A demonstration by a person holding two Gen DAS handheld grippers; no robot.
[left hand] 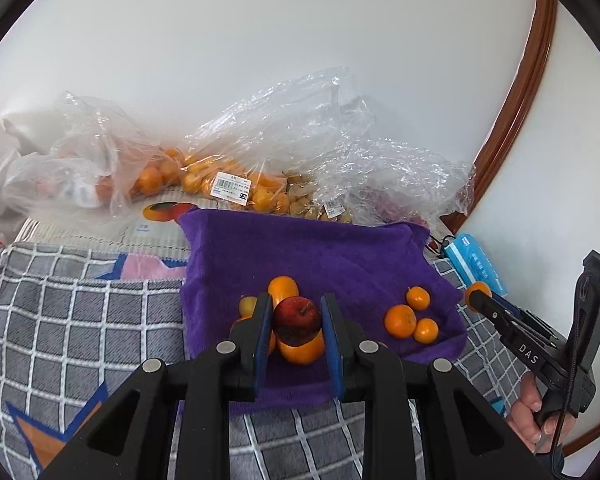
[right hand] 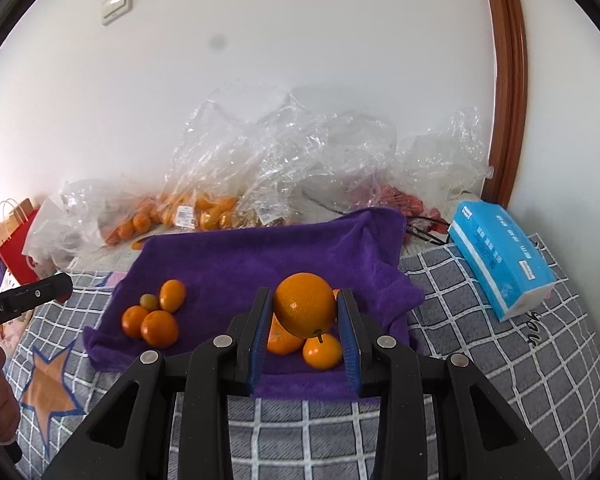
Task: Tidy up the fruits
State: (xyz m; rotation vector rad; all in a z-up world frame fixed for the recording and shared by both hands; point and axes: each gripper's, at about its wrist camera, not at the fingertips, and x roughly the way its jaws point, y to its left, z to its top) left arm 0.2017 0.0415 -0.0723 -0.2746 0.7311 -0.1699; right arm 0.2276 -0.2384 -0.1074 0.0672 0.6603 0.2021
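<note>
Left gripper clenched on a round, glossy dark-red apple, held above the purple towel's near-left part. Right gripper grips a round, dimpled orange over the towel's near-right part. The towel is fuzzy, rumpled terry on a grey checked blanket with white grid lines. Left cluster on the towel: three smooth orange citrus plus one small yellow-green fruit. Right cluster: at least three citrus, partly hidden in the right view. Along the far edge, several crinkly clear plastic bags hold oranges; exact count unclear. One blue rectangular tissue pack lies at the blanket's right edge.
</note>
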